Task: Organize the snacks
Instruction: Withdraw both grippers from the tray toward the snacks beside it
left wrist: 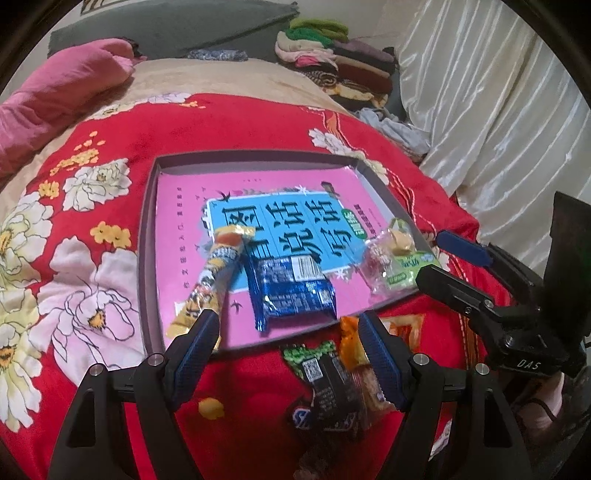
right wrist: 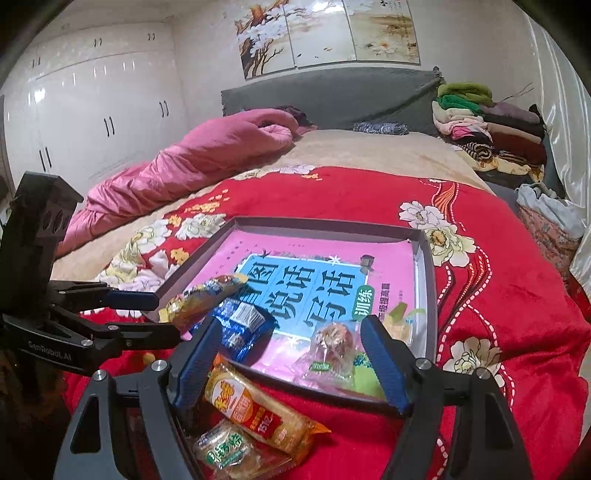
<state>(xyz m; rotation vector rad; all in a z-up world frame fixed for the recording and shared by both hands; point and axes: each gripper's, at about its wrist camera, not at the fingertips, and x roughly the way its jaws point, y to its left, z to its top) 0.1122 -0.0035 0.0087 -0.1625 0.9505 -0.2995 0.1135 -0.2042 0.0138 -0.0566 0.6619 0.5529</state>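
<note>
Nearest to us, our left gripper (left wrist: pixel 288 334) hangs with its blue-padded fingers spread wide and nothing pressed between them; loose snacks lie on the red floral blanket (left wrist: pixel 236 125) beneath it: a dark wrapper with a white code patch (left wrist: pixel 325 373), an orange packet (left wrist: pixel 351 343) and a green-edged packet (left wrist: pixel 306 350), heaped together just outside the tray's near wall. A small yellow piece (left wrist: pixel 210 408) sits alone on the blanket near the left finger.

Our right gripper (right wrist: pixel 290 356) is also spread wide and empty. Below it, on the blanket, lie an orange-and-red bar packet (right wrist: pixel 255 406) and a clear packet with a green label (right wrist: pixel 225 448), touching each other.

Just beyond, the shallow grey tray (left wrist: pixel 147 229) rests on the blanket, a pink book with a blue title panel (left wrist: pixel 295 206) lying flat inside it. On the book we have a long yellow stick packet (left wrist: pixel 214 269) at the left, tilted, with its near end by the left finger; a blue foil packet (left wrist: pixel 291 291) beside it in the middle; and at the right a clear candy bag (left wrist: pixel 380 258) touching a green-and-white packet (left wrist: pixel 406 262).

Farther back we see a rumpled pink quilt (right wrist: pixel 192 162), a grey headboard (right wrist: pixel 332 96), a stack of folded clothes (right wrist: pixel 491 125), white wardrobes (right wrist: pixel 103 110) and a floral wall painting (right wrist: pixel 325 33).
</note>
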